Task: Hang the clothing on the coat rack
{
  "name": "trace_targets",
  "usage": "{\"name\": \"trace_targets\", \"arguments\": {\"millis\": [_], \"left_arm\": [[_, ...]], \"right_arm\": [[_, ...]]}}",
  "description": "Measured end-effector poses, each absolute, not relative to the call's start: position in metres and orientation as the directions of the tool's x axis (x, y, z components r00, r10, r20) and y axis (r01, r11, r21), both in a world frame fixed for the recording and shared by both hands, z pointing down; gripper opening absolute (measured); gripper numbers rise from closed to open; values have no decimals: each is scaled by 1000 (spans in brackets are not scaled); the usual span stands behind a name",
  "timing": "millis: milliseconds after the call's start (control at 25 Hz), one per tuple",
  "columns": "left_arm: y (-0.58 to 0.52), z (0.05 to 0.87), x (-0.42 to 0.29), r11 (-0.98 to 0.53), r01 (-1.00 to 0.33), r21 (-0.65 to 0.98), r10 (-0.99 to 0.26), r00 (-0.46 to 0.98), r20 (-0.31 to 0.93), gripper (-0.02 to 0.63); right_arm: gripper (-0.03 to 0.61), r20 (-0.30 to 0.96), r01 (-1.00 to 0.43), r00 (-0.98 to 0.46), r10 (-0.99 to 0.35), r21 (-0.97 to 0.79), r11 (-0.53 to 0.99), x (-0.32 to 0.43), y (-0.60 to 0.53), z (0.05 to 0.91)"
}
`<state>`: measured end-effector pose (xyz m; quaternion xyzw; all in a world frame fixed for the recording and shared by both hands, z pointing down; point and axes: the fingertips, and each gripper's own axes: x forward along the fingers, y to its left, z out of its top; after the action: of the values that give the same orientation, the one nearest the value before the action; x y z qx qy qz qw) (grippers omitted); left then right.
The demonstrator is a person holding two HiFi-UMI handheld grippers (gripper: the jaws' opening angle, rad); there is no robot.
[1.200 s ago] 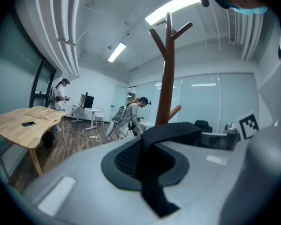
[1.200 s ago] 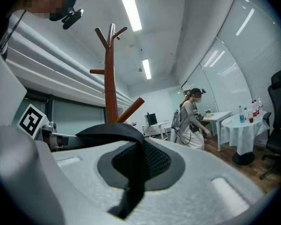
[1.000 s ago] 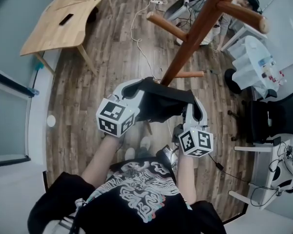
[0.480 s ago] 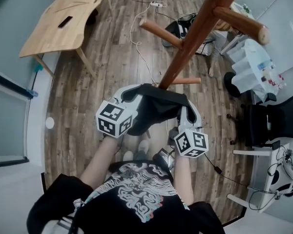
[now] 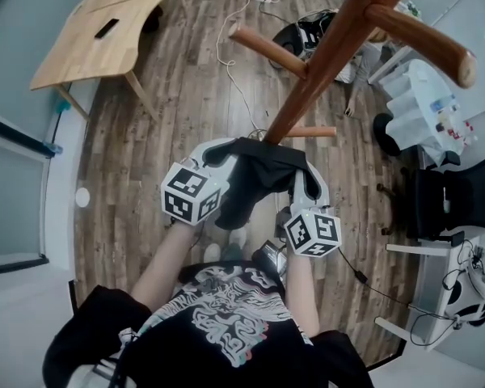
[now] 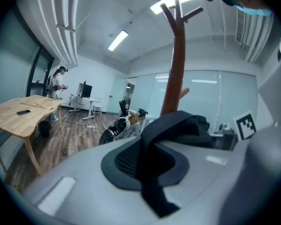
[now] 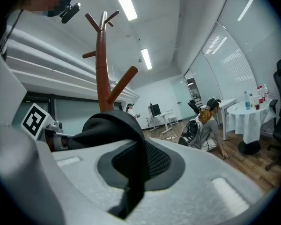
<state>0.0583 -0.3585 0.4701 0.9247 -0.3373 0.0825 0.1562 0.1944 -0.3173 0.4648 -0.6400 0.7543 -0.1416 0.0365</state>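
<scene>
Looking down from overhead, the black cloth garment is bunched between the two hand-held grippers, low against the reddish-brown wooden coat rack and well below its slanted pegs. The left gripper and the right gripper each pinch one edge. In the left gripper view the jaws are clamped flat on a fold of the dark fabric, with the pole rising just behind. The right gripper view shows the same: jaws closed on cloth, a peg branching off above. To my eye, the garment wants raising high and spreading, so a fold drops over a peg tip before either grip loosens.
</scene>
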Motion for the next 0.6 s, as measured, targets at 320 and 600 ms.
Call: {"name": "trace_targets", "arguments": {"millis": [320, 600], "left_arm": [[-353, 494, 64, -743, -617, 258, -543, 782, 307, 11], [-350, 503, 66, -749, -609, 262, -527, 787, 322, 12]], "right_arm": [[11, 166, -950, -192, -967, -277, 141, 190, -315, 485], [11, 208, -959, -213, -955, -232, 163, 180, -320, 491]]}}
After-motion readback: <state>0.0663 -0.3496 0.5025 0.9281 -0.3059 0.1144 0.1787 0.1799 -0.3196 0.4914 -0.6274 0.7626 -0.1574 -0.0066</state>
